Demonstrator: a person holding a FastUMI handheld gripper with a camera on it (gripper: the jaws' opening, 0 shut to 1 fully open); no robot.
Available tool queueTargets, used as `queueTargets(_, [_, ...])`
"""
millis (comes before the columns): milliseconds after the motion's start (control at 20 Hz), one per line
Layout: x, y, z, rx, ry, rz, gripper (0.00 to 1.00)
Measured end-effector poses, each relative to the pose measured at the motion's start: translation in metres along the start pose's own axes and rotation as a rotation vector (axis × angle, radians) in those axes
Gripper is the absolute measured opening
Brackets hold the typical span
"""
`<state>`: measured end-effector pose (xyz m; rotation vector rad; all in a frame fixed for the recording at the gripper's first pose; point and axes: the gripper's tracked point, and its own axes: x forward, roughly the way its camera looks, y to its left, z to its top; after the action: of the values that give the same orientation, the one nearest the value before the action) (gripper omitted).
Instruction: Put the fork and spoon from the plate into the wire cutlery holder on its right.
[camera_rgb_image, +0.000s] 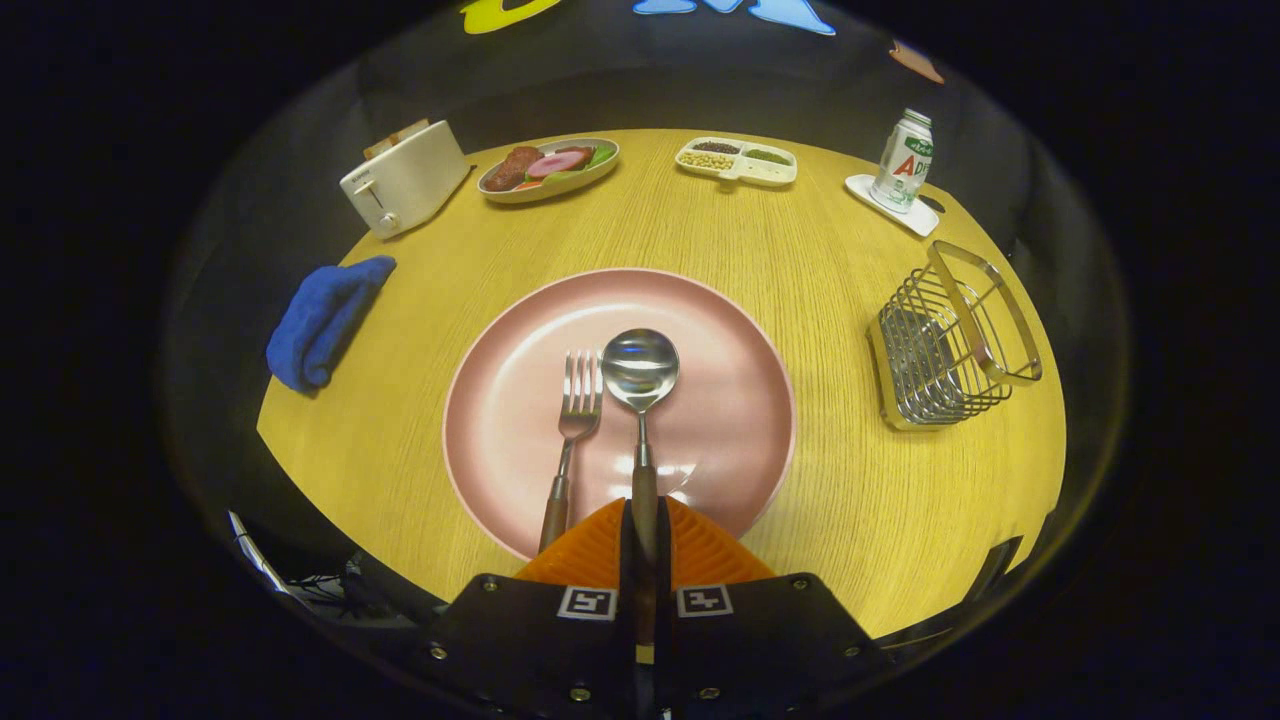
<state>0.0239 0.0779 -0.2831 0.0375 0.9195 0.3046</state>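
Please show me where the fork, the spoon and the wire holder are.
fork (579, 400): gripper view, on its tines.
spoon (640, 366): gripper view, on its bowl; claw (640, 540) shut on its handle.
holder (940, 360): gripper view, on its wire side.

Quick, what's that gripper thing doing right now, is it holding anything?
Gripper: closed on the spoon handle; the spoon's bowl lies over the pink plate.

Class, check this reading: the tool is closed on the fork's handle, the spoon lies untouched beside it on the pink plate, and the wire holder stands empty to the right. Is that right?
One thing is wrong. In the gripper view the tool is closed on the spoon's handle, and the fork lies untouched beside it. The pink plate and the empty wire holder on the right are as stated.
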Motion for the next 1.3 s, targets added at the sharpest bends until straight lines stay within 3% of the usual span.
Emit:
queueTargets(250, [-0.028,-0.022,0.03,0.027,-0.062,-0.002,0.08])
queueTargets(850, [-0.085,-0.119,0.08,0.08,-0.158,-0.119,0.08])
queueTargets(1300, [-0.097,-0.176,0.061,0.03,0.001,-0.192,0.07])
